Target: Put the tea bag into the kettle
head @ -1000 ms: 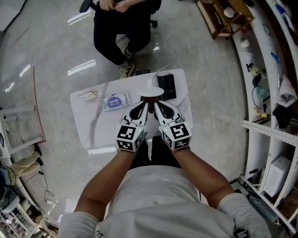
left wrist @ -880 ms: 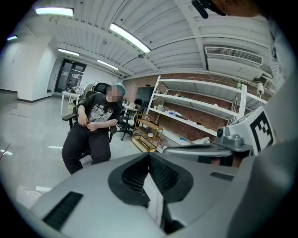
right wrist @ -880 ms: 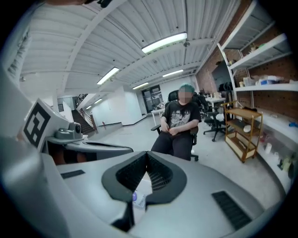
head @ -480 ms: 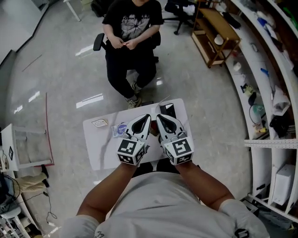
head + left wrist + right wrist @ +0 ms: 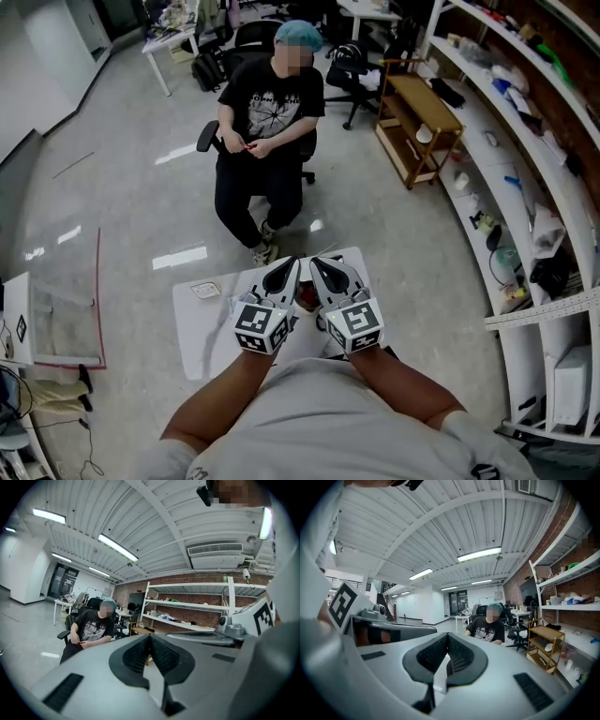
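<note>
Left gripper [image 5: 287, 266] and right gripper [image 5: 317, 264] both pressed together, empty, side by side at frame center over table [image 5: 199, 328]. Tea bag [image 5: 205, 290] at table's upper-left corner; kettle [image 5: 307, 301] mostly hidden behind grippers

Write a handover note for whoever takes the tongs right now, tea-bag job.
Left tongs: shut, empty. Right tongs: shut, empty. Both held high, side by side, above the white table.
Things: a small flat packet, possibly the tea bag, lies near the table's far left corner. The kettle is not identifiable; the tongs cover mid-table, and only a red patch shows between them.
Done: nothing visible.
Left: lower the tongs, find the tea bag, grip it, drop it in the kettle.
</note>
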The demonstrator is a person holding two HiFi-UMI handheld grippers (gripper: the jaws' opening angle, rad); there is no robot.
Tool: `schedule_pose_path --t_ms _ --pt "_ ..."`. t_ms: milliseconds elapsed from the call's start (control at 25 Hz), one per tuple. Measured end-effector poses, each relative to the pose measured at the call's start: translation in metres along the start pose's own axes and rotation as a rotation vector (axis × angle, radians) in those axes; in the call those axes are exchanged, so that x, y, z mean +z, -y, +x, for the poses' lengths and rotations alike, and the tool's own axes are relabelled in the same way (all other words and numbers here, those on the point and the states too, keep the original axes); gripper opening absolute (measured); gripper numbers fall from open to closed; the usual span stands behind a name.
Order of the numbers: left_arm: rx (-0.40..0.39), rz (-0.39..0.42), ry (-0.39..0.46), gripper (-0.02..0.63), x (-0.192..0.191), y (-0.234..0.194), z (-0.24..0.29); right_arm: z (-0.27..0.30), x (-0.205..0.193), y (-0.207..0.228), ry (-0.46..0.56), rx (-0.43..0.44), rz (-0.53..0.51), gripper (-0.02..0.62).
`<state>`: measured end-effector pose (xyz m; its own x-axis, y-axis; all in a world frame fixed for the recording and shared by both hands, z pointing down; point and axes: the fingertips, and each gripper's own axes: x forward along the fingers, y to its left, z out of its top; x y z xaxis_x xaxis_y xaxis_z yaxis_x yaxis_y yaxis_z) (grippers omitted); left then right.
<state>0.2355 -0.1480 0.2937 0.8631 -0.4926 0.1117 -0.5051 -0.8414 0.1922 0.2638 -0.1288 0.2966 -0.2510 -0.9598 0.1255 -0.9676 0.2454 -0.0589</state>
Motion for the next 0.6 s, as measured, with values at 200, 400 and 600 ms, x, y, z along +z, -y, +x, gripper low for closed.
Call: schedule_pose_path --t_ms 200,400,600 --pt "-0.005 0.022 0.033 0.008 0.019 0.001 -0.001 0.000 0.016 0.001 0.024 0.000 0.005 0.009" --pt "-0.015 0.026 0.049 0.008 0.025 -0.002 0.001 0.005 0.023 0.001 0.043 -0.009 0.006 0.009" --pt "-0.024 0.033 0.063 0.008 0.035 -0.003 0.005 0.009 0.030 0.003 0.051 -0.015 -0.005 0.009"
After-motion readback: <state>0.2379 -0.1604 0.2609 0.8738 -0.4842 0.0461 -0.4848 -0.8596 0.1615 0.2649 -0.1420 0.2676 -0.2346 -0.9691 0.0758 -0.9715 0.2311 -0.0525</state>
